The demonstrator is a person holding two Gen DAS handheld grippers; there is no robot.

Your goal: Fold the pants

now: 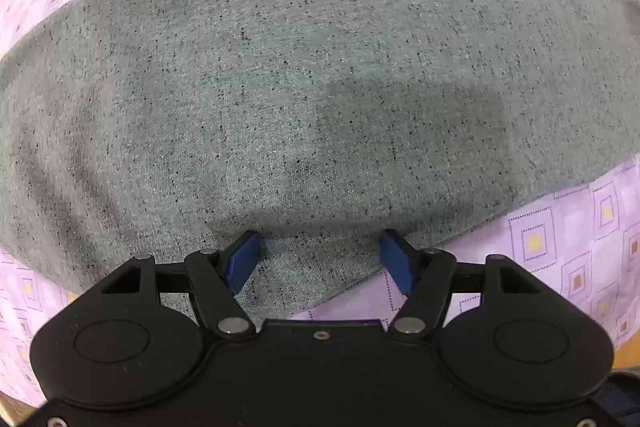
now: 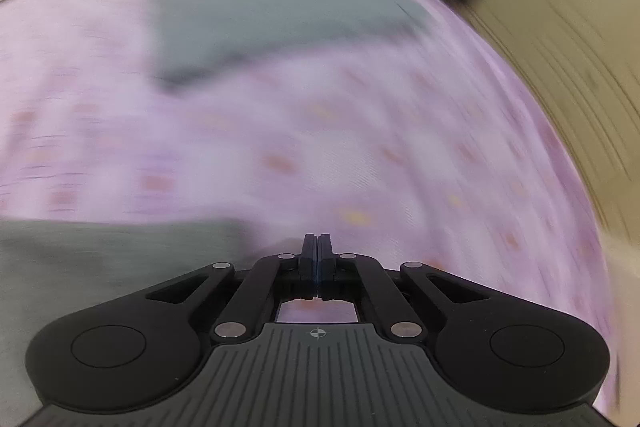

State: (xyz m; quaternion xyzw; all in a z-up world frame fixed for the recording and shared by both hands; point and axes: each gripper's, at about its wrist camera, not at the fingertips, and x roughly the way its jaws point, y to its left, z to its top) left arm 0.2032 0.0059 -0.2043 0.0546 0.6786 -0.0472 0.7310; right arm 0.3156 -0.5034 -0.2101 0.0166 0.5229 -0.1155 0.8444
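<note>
My left gripper (image 1: 320, 251) points down with blue pads spread — the speckled grey knit pants (image 1: 304, 87) lie flat across the pink square-patterned bedsheet (image 1: 560, 239), hem between the fingers. My right gripper (image 2: 317, 247) is pressed together, empty, over bare sheet.

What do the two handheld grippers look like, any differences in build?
Both are black linkage grippers with round side housings and silver pivot pins. The left gripper has blue finger pads. The right gripper has dark fingers, a ribbed grey top plate and a small crosshair mark.
</note>
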